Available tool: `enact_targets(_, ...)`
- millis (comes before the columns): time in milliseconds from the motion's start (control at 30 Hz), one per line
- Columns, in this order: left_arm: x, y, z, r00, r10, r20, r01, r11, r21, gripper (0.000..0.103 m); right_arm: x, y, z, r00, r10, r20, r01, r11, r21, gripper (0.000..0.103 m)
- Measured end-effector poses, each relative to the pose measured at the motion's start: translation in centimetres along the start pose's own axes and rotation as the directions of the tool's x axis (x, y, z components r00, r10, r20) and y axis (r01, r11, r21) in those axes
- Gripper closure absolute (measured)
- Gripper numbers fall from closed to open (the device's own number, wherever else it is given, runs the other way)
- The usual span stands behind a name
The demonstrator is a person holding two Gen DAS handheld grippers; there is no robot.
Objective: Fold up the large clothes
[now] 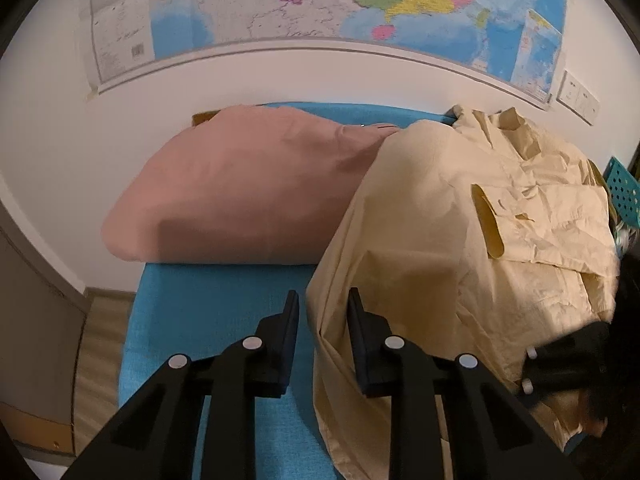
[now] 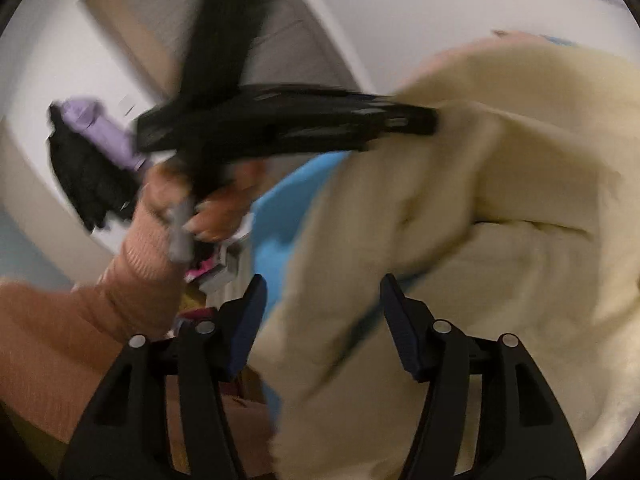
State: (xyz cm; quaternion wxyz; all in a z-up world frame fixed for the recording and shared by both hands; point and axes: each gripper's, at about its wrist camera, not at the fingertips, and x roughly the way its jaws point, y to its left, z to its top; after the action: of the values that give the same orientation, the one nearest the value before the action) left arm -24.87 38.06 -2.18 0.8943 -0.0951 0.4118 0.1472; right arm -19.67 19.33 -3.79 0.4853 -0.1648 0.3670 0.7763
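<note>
**Cream shirt still crumpled, folding barely started**

The big cream shirt (image 1: 460, 240) lay in a rumpled heap on the right side of the blue table (image 1: 224, 320), with its collar near the wall. It was not folded yet. Its near edge hung in loose folds. A pink cloth (image 1: 240, 192) lay flat and smooth at the back of the table, touching the shirt; it looked already done, though I could only guess that.

The left tool (image 1: 323, 300) had its jaws narrow, and a fold of the shirt's left edge sat between them. They seemed to pinch it. The right tool (image 2: 320, 292) had its jaws wide, with cream cloth lying in front of the gap but not gripped. That picture was very blurry.

So almost all the work was left: spread the shirt flat, then fold it.

A map (image 1: 320, 0) hung on the wall behind. A teal basket (image 1: 622, 190) stood at the right edge. The pink cloth took up room where the shirt would need to spread.
</note>
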Motion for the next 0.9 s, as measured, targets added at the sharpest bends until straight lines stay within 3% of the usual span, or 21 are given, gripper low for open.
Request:
enact_targets(33, 0.0, 0.2, 0.1, 1.000, -0.011, -0.003, 0.011, 1.000, -0.011, 0.081, 0.5, 0.7, -0.2, 0.999, -0.039, -0.017, 0.039, 0.999, -0.025, 0.027)
enact_targets(67, 0.0, 0.2, 0.1, 1.000, -0.019, 0.001, 0.019, 1.000, -0.013, 0.081, 1.1, 1.1, -0.3, 0.996, -0.080, -0.039, 0.078, 0.996, -0.041, 0.029)
enact_targets(133, -0.1, 0.1, 0.4, 1.000, -0.028, 0.011, 0.028, 0.999, -0.017, 0.080, 3.0, 1.3, -0.4, 0.986, -0.127, -0.108, 0.121, 0.991, -0.062, 0.068)
enact_targets(200, -0.8, -0.2, 0.7, 0.999, -0.037, 0.028, 0.038, 0.999, -0.013, 0.076, 2.6, 1.6, 0.3, 0.988, -0.120, -0.094, 0.115, 0.991, -0.066, 0.085)
enact_targets(233, -1.5, -0.2, 1.0, 0.998, -0.040, 0.039, 0.041, 0.999, -0.014, 0.060, 1.2, 1.8, 0.6, 0.993, -0.094, -0.064, 0.090, 0.994, -0.061, 0.088)
enact_targets(300, -3.9, 0.0, 1.8, 0.993, -0.021, 0.113, 0.023, 0.999, -0.024, 0.042, -3.0, 2.3, 2.1, 0.996, -0.077, 0.036, 0.079, 0.995, -0.062, 0.089)
enact_targets(367, -6.7, 0.6, 2.6, 0.979, -0.011, 0.205, 0.021, 0.999, -0.044, 0.036, -8.2, 2.8, 3.6, 0.985, -0.088, 0.150, 0.099, 0.993, -0.067, 0.089)
enact_targets(400, -7.6, 1.0, 2.9, 0.972, -0.019, 0.235, 0.034, 0.998, -0.059, 0.031, -11.4, 3.0, 4.5, 0.971, -0.100, 0.215, 0.116, 0.991, -0.064, 0.089)
enact_targets(500, -10.7, 1.2, 3.6, 0.940, -0.037, 0.339, 0.066, 0.995, -0.075, 0.030, -19.6, 2.9, 5.4, 0.920, -0.158, 0.358, 0.183, 0.982, -0.037, 0.089)
enact_targets(567, -10.9, 0.5, 3.8, 0.936, -0.040, 0.351, 0.067, 0.996, -0.064, 0.030, -24.0, 2.2, 5.1, 0.885, -0.228, 0.407, 0.248, 0.969, 0.005, 0.089)
enact_targets(633, -9.8, -0.8, 3.8, 0.942, -0.067, 0.328, 0.083, 0.996, -0.035, 0.030, -28.8, 0.2, 3.4, 0.844, -0.316, 0.433, 0.314, 0.946, 0.077, 0.089)
enact_targets(700, -8.2, -2.3, 3.6, 0.953, -0.078, 0.293, 0.083, 0.997, -0.005, 0.030, -32.1, -1.6, 1.4, 0.821, -0.371, 0.435, 0.343, 0.928, 0.144, 0.089)
enact_targets(767, -5.8, -4.6, 3.3, 0.963, -0.130, 0.235, 0.122, 0.991, 0.049, 0.030, -34.5, -3.7, -1.6, 0.803, -0.433, 0.410, 0.371, 0.901, 0.225, 0.089)
enact_targets(900, -1.3, -8.7, 1.9, 0.967, -0.221, 0.125, 0.205, 0.970, 0.135, 0.030, -35.5, -7.8, -8.1, 0.797, -0.537, 0.277, 0.433, 0.827, 0.359, 0.089)
